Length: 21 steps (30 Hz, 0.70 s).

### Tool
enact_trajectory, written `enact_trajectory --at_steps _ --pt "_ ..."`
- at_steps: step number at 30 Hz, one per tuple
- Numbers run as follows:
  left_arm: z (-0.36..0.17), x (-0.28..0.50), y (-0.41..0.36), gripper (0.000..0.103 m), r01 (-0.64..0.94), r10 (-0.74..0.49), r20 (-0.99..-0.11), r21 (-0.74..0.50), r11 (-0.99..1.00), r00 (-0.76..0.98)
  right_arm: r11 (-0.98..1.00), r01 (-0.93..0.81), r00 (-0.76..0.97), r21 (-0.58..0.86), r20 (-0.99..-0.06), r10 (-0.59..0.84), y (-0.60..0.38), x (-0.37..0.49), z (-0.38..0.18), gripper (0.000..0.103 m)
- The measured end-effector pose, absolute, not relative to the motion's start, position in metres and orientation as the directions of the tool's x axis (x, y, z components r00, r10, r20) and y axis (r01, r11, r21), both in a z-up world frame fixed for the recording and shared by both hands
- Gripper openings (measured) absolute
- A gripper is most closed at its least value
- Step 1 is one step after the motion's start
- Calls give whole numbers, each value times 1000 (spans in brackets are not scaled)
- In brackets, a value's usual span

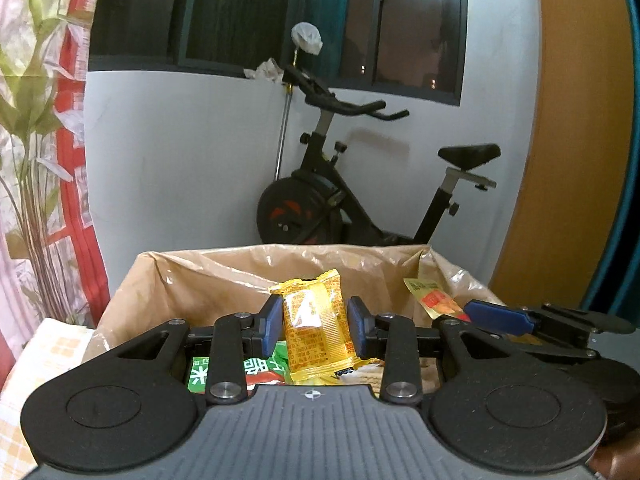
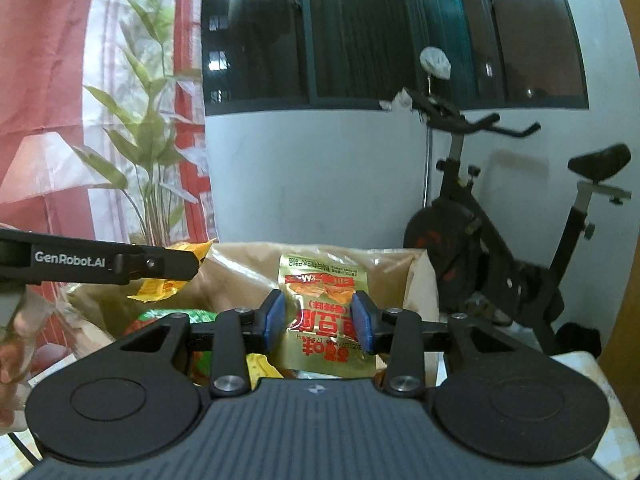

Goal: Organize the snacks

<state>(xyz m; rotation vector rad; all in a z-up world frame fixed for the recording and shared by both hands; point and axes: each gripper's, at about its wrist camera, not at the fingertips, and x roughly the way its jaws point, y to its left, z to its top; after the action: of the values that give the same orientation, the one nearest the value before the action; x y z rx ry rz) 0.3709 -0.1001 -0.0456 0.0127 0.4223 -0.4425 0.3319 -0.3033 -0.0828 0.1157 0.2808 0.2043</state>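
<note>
My left gripper is shut on a yellow snack packet and holds it upright over a cardboard box lined with clear plastic. My right gripper is shut on a gold snack packet with red print over the same box. The right gripper also shows in the left wrist view with its gold packet. The left gripper shows in the right wrist view with the yellow packet. More snacks lie in the box, among them a green packet.
An exercise bike stands behind the box by the white wall, under a dark window. A red and white curtain with leaf print hangs on the left. An orange door is on the right. A checked cloth covers the surface.
</note>
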Motion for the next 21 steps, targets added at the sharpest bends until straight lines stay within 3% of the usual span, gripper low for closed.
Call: enact_trajectory --at_steps 5,7,10,14,21 --pt "-38 364 -89 69 403 -404 -385 -88 911 830 966 -169 927 198 -300 224 -314 330 -85 45" --pt "-33 358 -86 71 391 -390 -387 -80 917 835 968 -164 929 192 -300 217 -317 325 -82 46" --pt "-26 349 -83 76 380 -371 -391 -56 923 842 967 -153 931 206 -299 211 -319 319 -75 60" --pt "-12 333 -75 93 364 -358 -373 -57 930 856 964 -139 936 226 -288 203 -320 307 -60 80" --pt "18 293 -71 98 317 -293 -334 20 948 896 975 -118 944 191 -282 169 -313 274 -32 94"
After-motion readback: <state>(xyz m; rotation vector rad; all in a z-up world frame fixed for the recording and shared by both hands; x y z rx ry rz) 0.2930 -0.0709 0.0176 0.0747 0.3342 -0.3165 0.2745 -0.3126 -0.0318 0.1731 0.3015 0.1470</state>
